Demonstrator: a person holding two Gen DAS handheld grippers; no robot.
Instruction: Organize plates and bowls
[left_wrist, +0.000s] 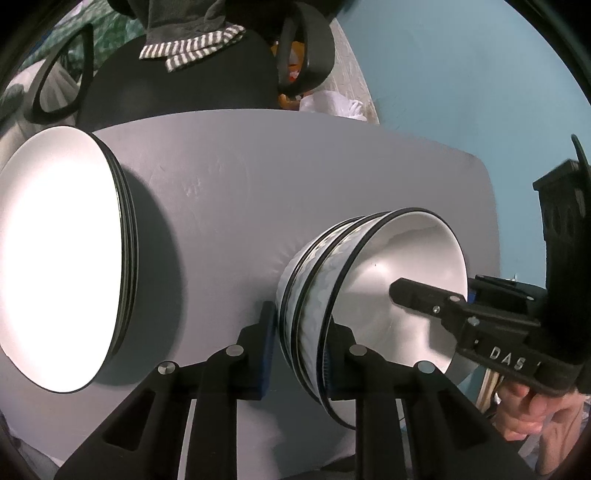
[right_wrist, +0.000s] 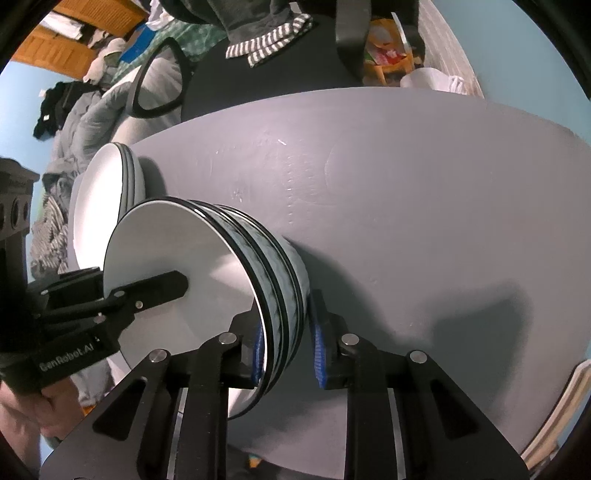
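Observation:
A stack of white bowls with black rims and a blue pattern (left_wrist: 373, 280) sits on the grey table (left_wrist: 295, 166); it also shows in the right wrist view (right_wrist: 207, 266). A stack of white plates (left_wrist: 62, 254) lies beside it, seen smaller in the right wrist view (right_wrist: 107, 184). My left gripper (left_wrist: 301, 350) straddles the near rim of the bowl stack, one finger inside, one outside, pads slightly apart from the wall. My right gripper (right_wrist: 290, 347) straddles the opposite rim the same way. Each gripper shows in the other's view, a finger (left_wrist: 424, 295) (right_wrist: 155, 286) inside the top bowl.
A black office chair (left_wrist: 177, 74) with a striped cloth (right_wrist: 266, 44) draped on it stands behind the table. A bed with clothes (right_wrist: 74, 110) is at the left. A white plastic bag (right_wrist: 436, 79) and a blue wall (left_wrist: 461, 74) are at the right.

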